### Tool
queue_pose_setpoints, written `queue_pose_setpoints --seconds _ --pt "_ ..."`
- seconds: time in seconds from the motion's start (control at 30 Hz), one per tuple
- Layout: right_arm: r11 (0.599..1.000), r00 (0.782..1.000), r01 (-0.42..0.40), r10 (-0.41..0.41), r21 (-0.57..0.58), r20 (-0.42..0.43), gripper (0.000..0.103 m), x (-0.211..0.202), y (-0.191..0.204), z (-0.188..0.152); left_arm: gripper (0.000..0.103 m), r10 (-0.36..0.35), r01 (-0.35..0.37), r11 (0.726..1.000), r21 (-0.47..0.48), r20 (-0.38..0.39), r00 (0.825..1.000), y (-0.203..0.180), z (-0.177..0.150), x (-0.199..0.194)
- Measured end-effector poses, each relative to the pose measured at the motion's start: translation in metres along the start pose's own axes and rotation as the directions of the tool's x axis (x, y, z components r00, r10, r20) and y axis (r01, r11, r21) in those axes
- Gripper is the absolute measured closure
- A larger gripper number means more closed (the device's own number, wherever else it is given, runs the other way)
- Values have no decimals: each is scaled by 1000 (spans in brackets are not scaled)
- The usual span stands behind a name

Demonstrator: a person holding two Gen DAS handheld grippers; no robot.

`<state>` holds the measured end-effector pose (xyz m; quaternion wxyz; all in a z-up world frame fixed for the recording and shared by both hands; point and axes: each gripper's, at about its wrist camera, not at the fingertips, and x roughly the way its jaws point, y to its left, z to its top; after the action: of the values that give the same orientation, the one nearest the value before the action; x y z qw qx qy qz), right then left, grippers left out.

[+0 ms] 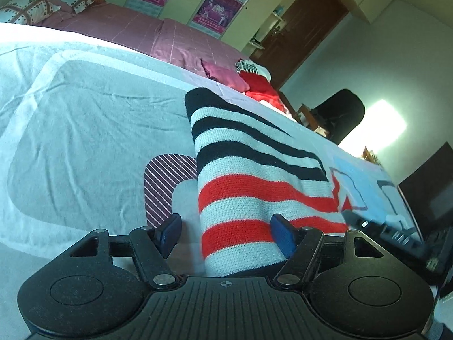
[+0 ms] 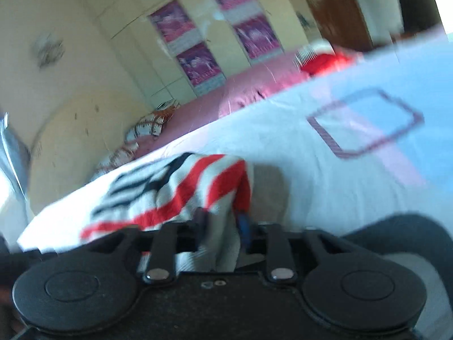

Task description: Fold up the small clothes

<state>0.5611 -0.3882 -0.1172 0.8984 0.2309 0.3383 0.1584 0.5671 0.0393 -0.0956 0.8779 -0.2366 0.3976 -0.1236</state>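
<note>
In the lower middle of the left wrist view, the soft, floppy striped knit lies on the white sheet between my left claw pads, spread and not pinching, so I'd take its near hem.

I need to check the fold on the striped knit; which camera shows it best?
The left wrist view: the striped knit is sharp, lying folded on the white sheet. The right wrist view shows it blurred and bunched.
</note>
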Motion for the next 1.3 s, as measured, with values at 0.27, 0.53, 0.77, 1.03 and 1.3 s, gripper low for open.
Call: queue_pose_setpoints --seconds 0.27,0.53,0.77,1.03,1.3 --pt "953 974 -168 201 252 -109 7 -46 -46 -7 22 -140 137 990 -43 -74 987 9 -9 -21" --pt "910 924 -222 311 349 -223 0 -34 -44 -14 20 -296 269 941 -205 -112 949 27 -19 5" --pt "941 910 -227 297 252 -290 12 -14 -28 -1 20 -344 311 926 -215 -136 929 22 -12 24" --pt "954 893 -287 297 82 -337 25 17 2 8 24 -318 301 943 -142 -112 942 0 -6 43" --pt "950 914 -309 310 46 -261 63 11 4 -2 54 -258 255 966 -45 -73 963 -25 -4 37"
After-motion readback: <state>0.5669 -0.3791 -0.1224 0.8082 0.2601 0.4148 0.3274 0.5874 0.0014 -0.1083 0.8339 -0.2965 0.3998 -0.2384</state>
